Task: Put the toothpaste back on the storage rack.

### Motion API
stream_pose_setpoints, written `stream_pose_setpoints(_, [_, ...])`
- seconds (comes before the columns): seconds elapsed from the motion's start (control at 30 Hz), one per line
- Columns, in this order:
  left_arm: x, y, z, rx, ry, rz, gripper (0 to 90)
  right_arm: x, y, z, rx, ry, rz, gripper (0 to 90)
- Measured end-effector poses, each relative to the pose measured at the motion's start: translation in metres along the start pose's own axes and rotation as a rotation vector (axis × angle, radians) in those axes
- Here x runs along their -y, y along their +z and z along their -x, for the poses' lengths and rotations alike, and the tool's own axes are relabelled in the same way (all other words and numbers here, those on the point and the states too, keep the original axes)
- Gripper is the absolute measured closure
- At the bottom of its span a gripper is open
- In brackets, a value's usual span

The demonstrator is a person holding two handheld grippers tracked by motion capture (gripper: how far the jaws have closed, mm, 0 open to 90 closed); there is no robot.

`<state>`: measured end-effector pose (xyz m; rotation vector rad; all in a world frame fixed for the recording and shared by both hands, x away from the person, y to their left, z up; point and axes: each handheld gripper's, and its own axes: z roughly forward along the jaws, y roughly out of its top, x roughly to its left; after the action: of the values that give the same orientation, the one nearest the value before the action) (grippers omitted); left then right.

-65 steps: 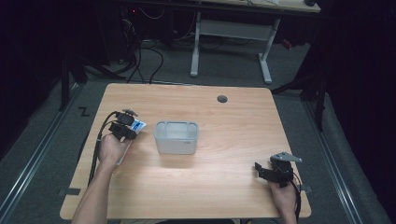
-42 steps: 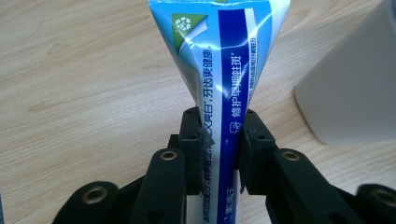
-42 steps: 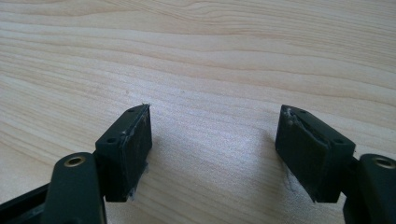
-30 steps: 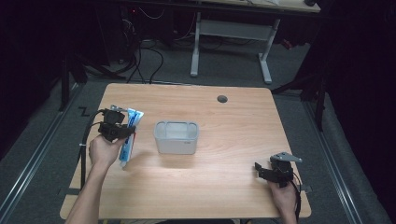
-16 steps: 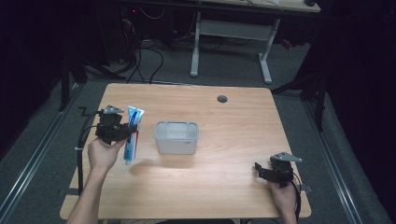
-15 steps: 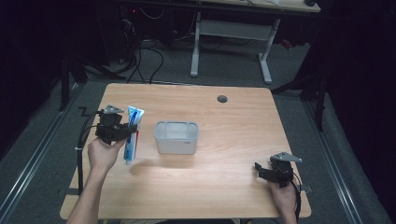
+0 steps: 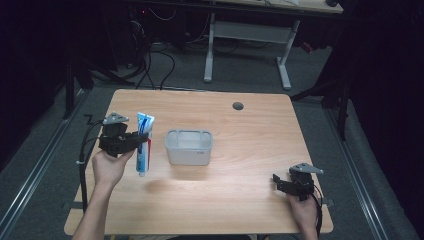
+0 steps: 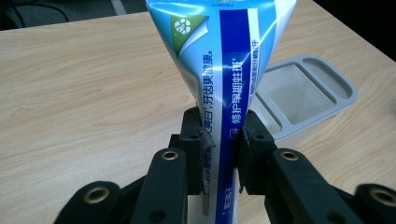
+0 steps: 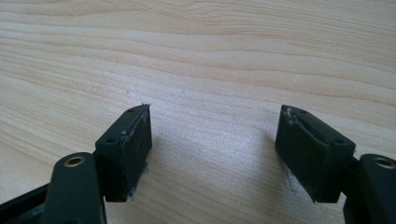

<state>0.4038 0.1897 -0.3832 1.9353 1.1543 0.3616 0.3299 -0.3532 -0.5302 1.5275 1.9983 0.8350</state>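
A blue and white toothpaste tube [image 7: 144, 142] hangs upright, crimped end up, above the table's left side, with my left gripper [image 7: 136, 142] shut on its middle. In the left gripper view the pads [image 8: 198, 156] pinch the tube [image 8: 224, 70] from both sides. A grey plastic holder [image 7: 189, 147] with a divided top stands just right of the tube; it also lies beyond the tube in the left gripper view [image 8: 303, 95]. My right gripper [image 7: 280, 183] rests near the table's front right corner, open, with bare wood between its fingers [image 9: 128, 149].
The wooden table [image 7: 250, 145] has a round cable hole [image 7: 238, 106] at the back. Cables trail off the left edge to the floor. A desk frame stands behind the table.
My left gripper has lifted the toothpaste tube off the table and carried it a little toward the holder, turning it upright. The right gripper has stayed put.
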Motion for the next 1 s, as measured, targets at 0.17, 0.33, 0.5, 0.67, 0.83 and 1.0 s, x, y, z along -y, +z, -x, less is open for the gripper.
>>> stream_pose_setpoints(0.17, [-0.001,-0.006,0.002,-0.003,0.001,0.02,75.1,0.0,0.0,0.0,0.0,0.0,0.0,27.1])
stream_pose_setpoints(0.33, [-0.002,-0.013,0.006,0.026,-0.003,0.061,75.2,0.0,0.0,0.0,0.0,0.001,-0.001,27.1])
stream_pose_setpoints(0.5, [-0.007,-0.018,0.013,0.057,0.003,0.098,75.2,0.0,0.0,0.0,0.0,0.001,-0.001,27.1])
stream_pose_setpoints(0.67, [-0.012,-0.022,0.022,0.075,0.023,0.125,75.1,0.0,0.0,0.0,0.0,0.001,-0.001,27.2])
stream_pose_setpoints(0.83, [-0.017,-0.023,0.029,0.076,0.048,0.134,75.1,0.0,0.0,0.0,0.001,0.001,-0.001,27.1])
stream_pose_setpoints(1.0, [-0.022,-0.023,0.032,0.092,0.053,0.142,75.1,0.0,0.0,0.0,0.0,0.0,0.0,27.2])
